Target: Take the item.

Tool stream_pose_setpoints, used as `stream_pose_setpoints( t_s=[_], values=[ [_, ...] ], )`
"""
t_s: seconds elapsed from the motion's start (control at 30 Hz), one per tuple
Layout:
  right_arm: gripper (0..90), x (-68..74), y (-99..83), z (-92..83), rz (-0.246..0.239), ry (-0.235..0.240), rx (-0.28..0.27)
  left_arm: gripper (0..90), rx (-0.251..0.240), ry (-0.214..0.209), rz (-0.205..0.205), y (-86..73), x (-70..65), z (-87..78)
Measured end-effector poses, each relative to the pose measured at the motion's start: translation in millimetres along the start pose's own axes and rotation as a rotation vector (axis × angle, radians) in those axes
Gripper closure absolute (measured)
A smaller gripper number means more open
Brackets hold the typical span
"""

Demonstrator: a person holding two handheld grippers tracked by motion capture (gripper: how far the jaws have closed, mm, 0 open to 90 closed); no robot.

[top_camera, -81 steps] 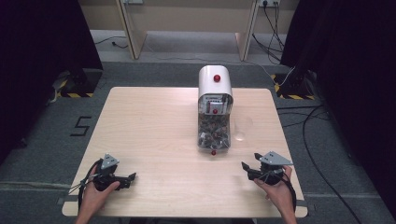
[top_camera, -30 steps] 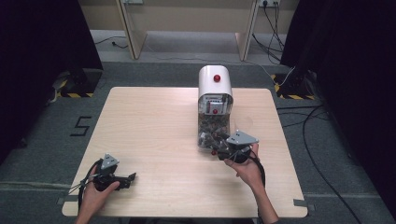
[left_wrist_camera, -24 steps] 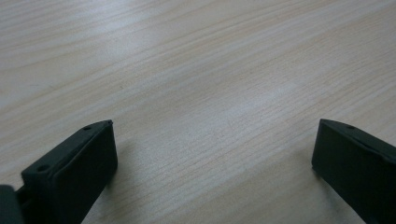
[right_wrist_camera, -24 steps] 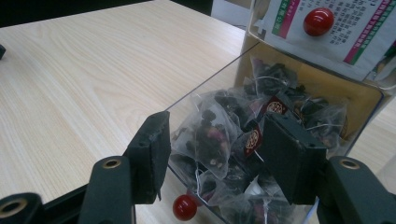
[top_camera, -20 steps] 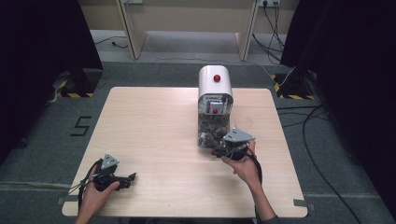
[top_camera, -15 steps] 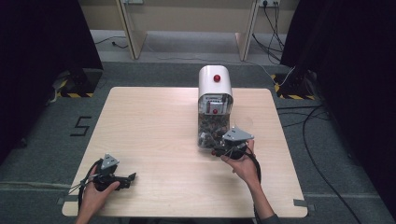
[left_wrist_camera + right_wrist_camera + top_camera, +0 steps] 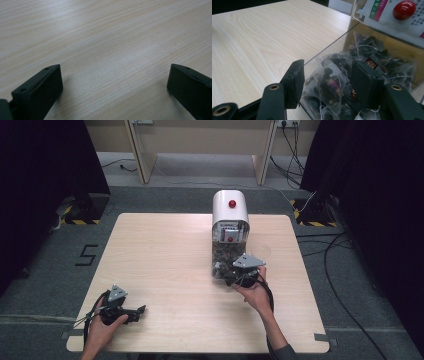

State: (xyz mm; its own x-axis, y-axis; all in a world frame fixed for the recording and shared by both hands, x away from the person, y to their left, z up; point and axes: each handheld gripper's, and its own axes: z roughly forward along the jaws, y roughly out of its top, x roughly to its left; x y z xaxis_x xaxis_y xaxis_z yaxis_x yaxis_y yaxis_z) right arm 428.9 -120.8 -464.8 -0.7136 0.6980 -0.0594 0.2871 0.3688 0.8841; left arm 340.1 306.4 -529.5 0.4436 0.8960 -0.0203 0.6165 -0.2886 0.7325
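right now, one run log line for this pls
right gripper: jaws closing around tea bag in dispenser | left gripper: open, resting on table

A clear dispenser point(image 7: 230, 237) with a rounded white lid and a red knob stands upright near the far edge of the surface, right of its middle. Its open front tray holds a heap of see-through pyramid tea bags point(image 7: 329, 85) filled with dark dried leaves and flowers, some with small dark red tags, lying jumbled against one another.
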Motion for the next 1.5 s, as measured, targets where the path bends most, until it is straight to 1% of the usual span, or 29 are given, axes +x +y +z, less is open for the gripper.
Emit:
stream_pose_setpoints(
  t_s=[0.2, 0.33, 0.77, 0.8, 0.83, 0.9, 0.93, 0.97, 1.0, 1.03, 1.07, 1.13, 1.2, 1.33, 1.43, 1.5],
  values=[
    [45.6, -0.2, -1.7, 7.7, 0.001, 0.000, 0.011, 0.0, 0.000, 0.000, 0.000, 0.0, 0.0, 0.0],
    [45.7, -0.2, -4.8, 12.8, 0.000, -0.005, 0.032, 0.0, 0.000, 0.000, 0.000, -0.1, 0.0, -0.1],
    [46.7, 0.0, -12.4, 23.0, -0.005, -0.008, 0.072, 0.0, 0.000, 0.000, 0.000, -0.3, -0.2, -0.3],
    [47.5, -0.9, -13.2, 23.9, -0.014, -0.009, 0.073, 0.0, 0.000, 0.000, 0.000, -0.3, -0.2, -0.3],
    [48.3, -0.6, -14.0, 24.5, -0.007, -0.012, 0.080, 0.0, 0.000, 0.000, 0.000, -0.3, -0.2, -0.3],
    [51.8, -1.1, -14.6, 25.5, -0.030, -0.030, 0.084, 0.0, 0.000, 0.000, 0.001, -0.3, -0.2, -0.3],
    [53.6, -0.3, -14.6, 25.4, -0.033, -0.034, 0.091, 0.0, 0.000, 0.000, 0.001, -0.3, -0.2, -0.4],
    [58.8, 0.0, -14.7, 25.3, -0.054, -0.039, 0.095, 0.0, 0.000, 0.000, 0.001, -0.4, -0.3, -0.4],
    [62.2, 0.4, -14.6, 25.1, -0.069, -0.043, 0.103, 0.0, 0.000, 0.000, 0.001, -0.5, -0.3, -0.5],
    [65.0, 0.5, -14.7, 25.0, -0.071, -0.046, 0.103, 0.0, 0.000, 0.000, 0.001, -0.5, -0.3, -0.5],
    [67.8, 0.7, -15.4, 25.5, -0.075, -0.050, 0.096, 0.0, 0.000, 0.000, 0.001, -0.5, -0.3, -0.5],
    [72.5, 0.9, -16.2, 24.7, -0.099, -0.054, 0.092, 0.0, 0.000, 0.000, 0.001, -0.5, -0.3, -0.5],
    [74.6, 0.8, -16.7, 24.2, -0.099, -0.055, 0.084, 0.0, 0.000, 0.000, 0.001, -0.5, -0.3, -0.5],
    [75.7, 0.8, -14.3, 20.6, -0.107, -0.063, 0.058, 0.0, 0.000, 0.000, 0.001, -0.5, -0.3, -0.6],
    [75.8, 0.8, -10.1, 15.4, -0.101, -0.067, 0.025, 0.0, 0.000, -0.001, 0.001, -0.5, -0.3, -0.6],
    [75.9, -0.1, -6.9, 10.8, -0.108, -0.074, 0.005, 0.0, 0.000, -0.001, 0.001, -0.5, -0.3, -0.6]
  ],
)
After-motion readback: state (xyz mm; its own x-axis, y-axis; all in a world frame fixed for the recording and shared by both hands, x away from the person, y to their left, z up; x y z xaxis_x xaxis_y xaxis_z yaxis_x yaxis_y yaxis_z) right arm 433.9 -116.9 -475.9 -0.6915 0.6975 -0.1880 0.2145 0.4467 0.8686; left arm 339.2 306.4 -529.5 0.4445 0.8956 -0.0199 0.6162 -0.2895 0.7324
